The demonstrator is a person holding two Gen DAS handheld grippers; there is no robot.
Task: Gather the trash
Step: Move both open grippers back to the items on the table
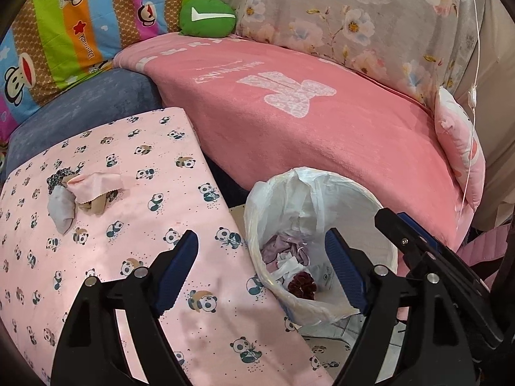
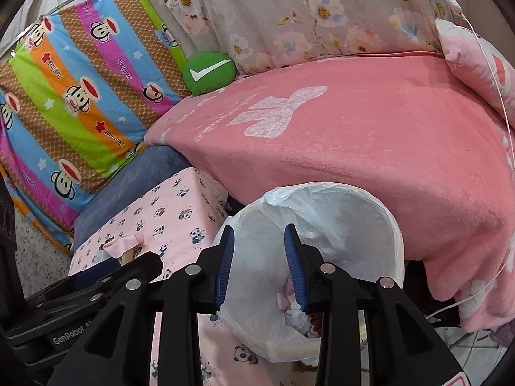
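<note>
Both the left gripper and right gripper hang over the white bag-lined trash bin, jaws released, empty. Crumpled fabric scraps lie near the panda-print pink cloth's far left edge.

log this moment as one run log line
left gripper: open, empty | right gripper: open, empty, over bin | scraps: on panda cloth | bin: holds trash

bin liner: thin, glossy white plastic
my pads: ribbed blue rubber
blanket: fuzzy pink cloth
panda cover: smooth cotton
</note>
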